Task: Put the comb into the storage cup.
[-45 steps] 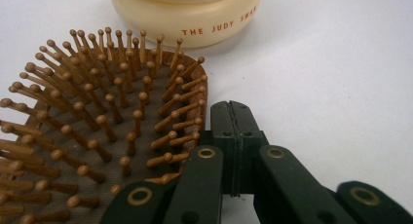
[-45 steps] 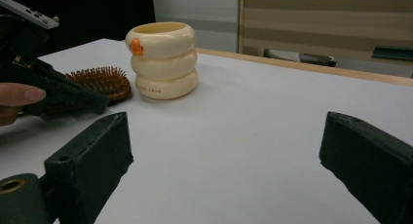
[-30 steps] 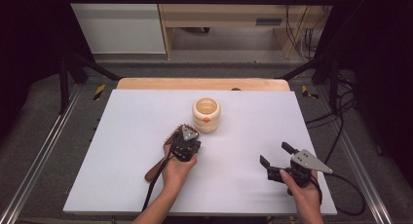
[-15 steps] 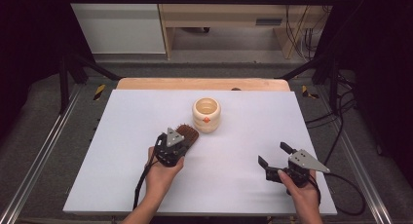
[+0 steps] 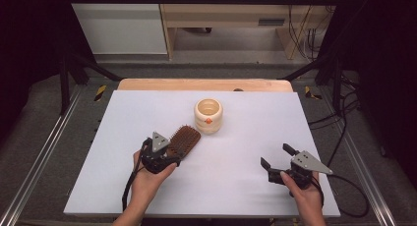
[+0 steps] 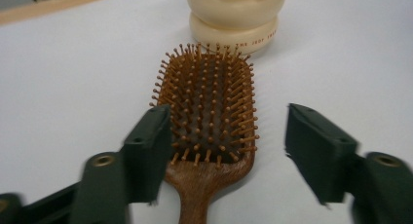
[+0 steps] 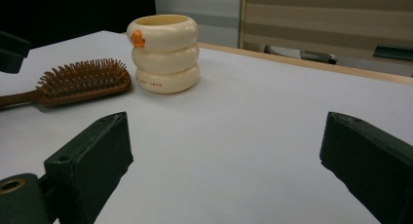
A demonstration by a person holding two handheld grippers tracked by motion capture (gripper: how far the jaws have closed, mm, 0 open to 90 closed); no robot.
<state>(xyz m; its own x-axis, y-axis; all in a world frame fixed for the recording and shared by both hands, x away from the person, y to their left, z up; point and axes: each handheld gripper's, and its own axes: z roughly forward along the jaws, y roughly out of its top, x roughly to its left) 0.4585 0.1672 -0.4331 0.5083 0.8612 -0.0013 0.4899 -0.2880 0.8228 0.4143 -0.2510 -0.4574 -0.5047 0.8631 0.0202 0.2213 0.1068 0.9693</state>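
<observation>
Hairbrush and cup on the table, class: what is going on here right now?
A person works at a white table with a tool in each hand. The left tool sits over the handle end of a wooden hairbrush, jaws open on either side of it, not closed on it. The brush lies bristles up, its head close to a cream ringed cup. The right tool rests open at the near right, holding nothing.

From above we look down on the white table [image 5: 246,186]; both low gripper views sit close, sharing the brown wooden bristle hairbrush [image 6: 207,117] beside the cream ringed cup [image 7: 164,53].
</observation>
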